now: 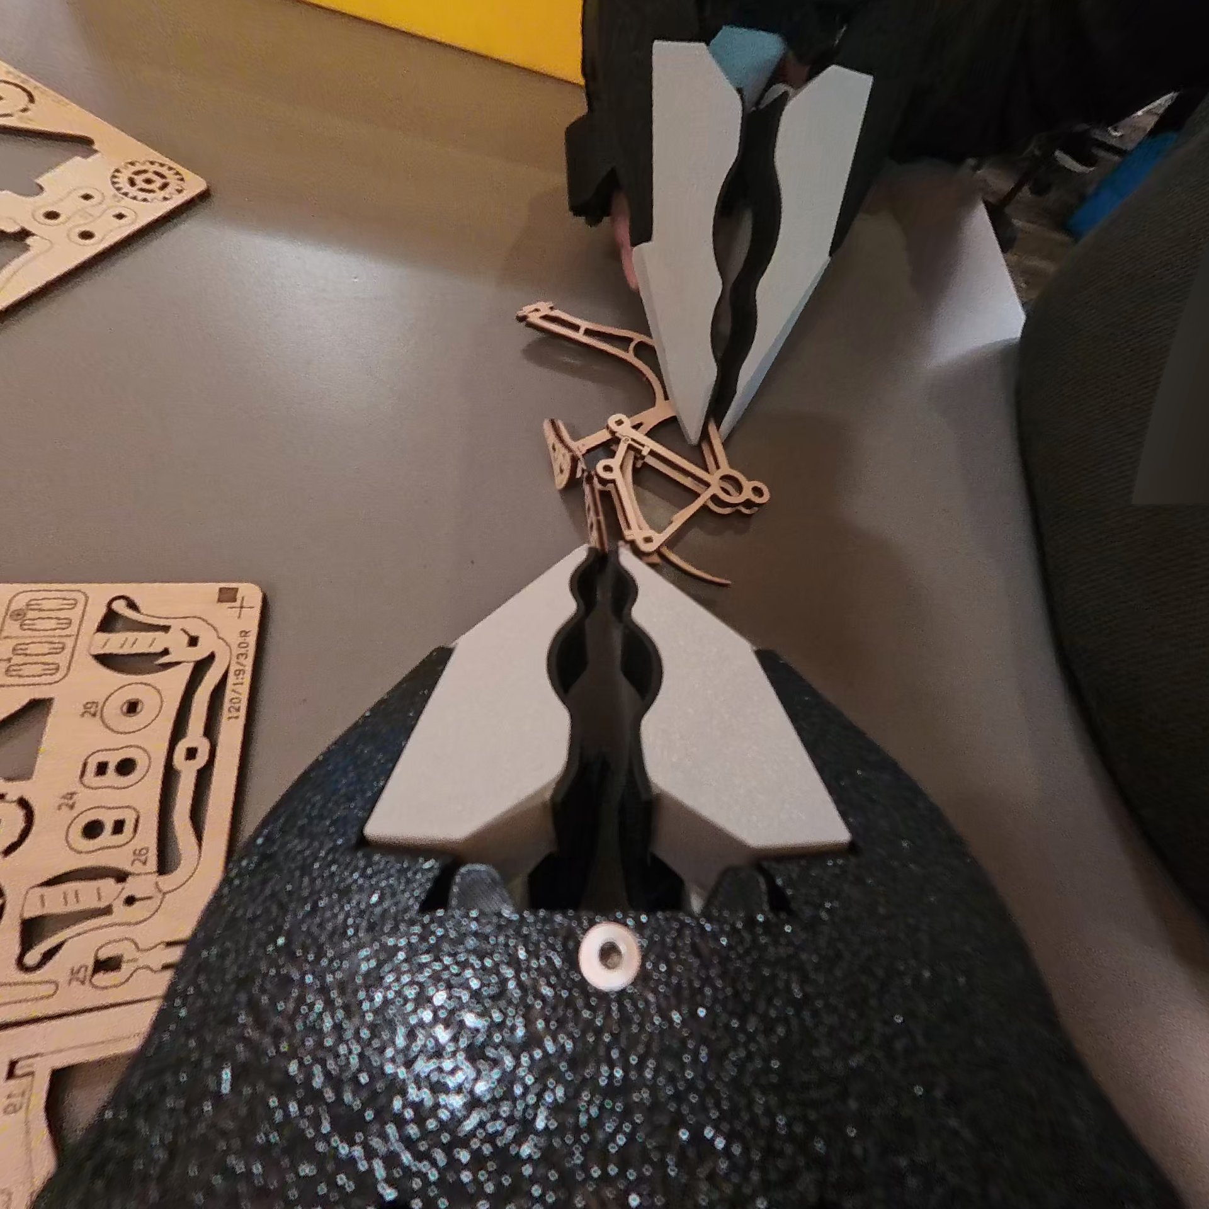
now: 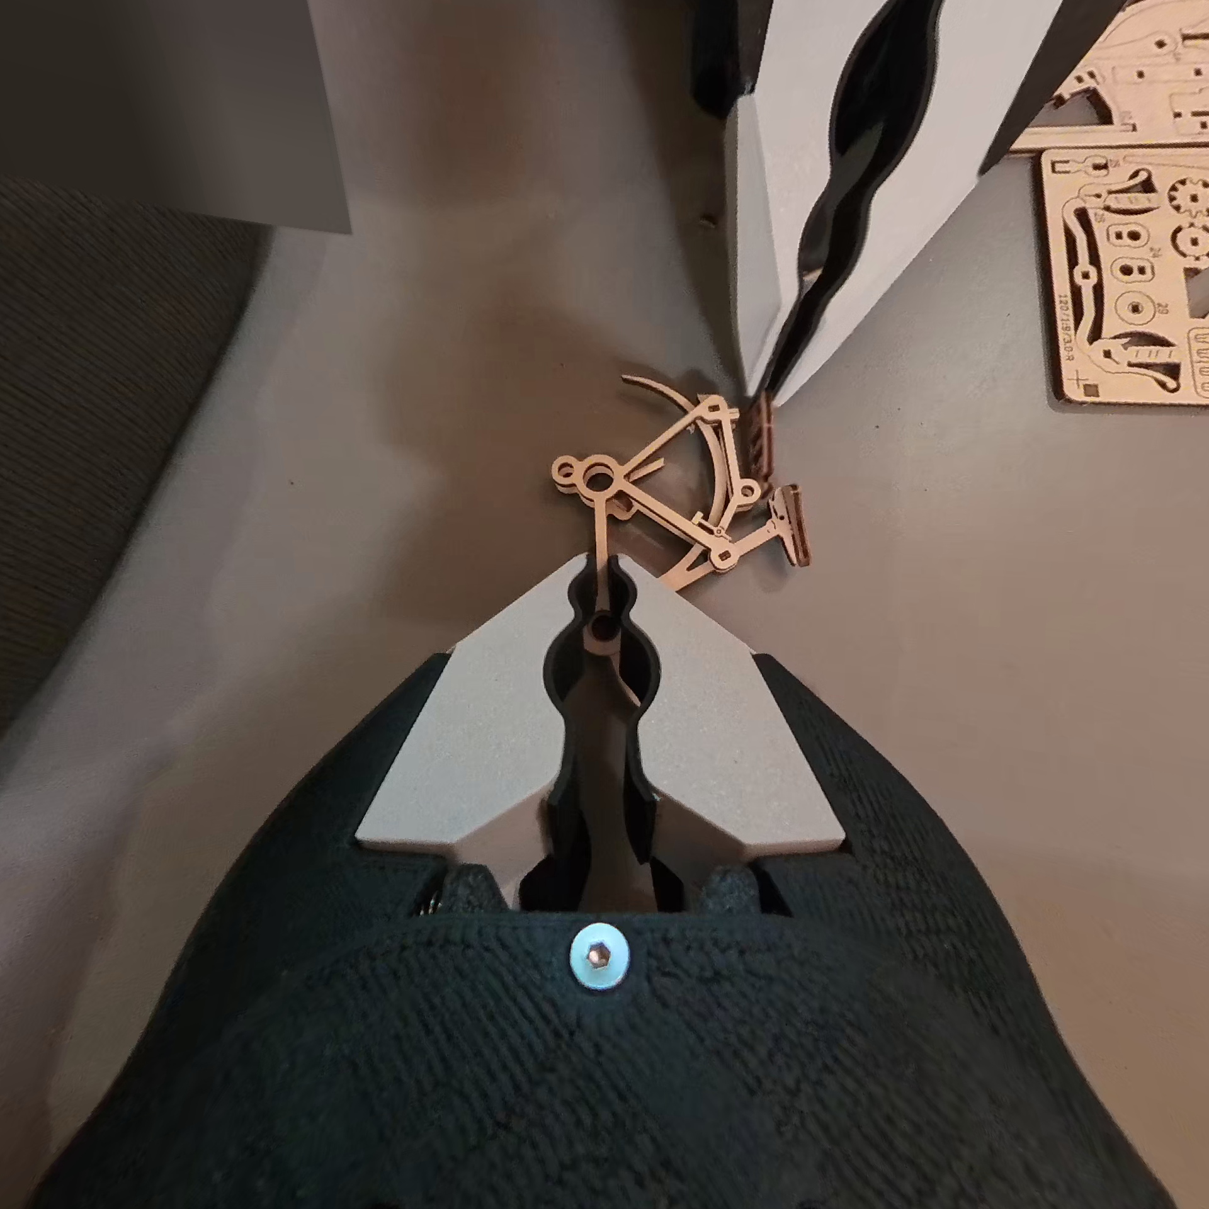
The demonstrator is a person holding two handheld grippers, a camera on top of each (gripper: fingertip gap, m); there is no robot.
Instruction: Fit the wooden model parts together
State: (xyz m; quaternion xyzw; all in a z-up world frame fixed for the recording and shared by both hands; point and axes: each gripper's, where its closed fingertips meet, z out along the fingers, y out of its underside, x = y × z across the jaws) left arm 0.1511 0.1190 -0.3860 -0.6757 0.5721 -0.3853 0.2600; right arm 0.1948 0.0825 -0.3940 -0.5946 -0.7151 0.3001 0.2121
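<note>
Grey bench (image 1: 327, 405) with laser-cut wood bits on it

Two punched-out wooden sheets (image 1: 131, 752) (image 1: 85, 176) lie flat along one side, the half-built wooden model (image 1: 654, 484) sits mid-bench, well apart from both, and a yellow panel (image 1: 458, 26) is at the far edge.

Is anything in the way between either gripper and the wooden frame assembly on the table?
Nothing visible does. The right gripper is already shut on a thin strut of the wooden frame assembly, and the left gripper is pinching a small ribbed piece at its opposite end. The grey table between them holds nothing else.
</note>
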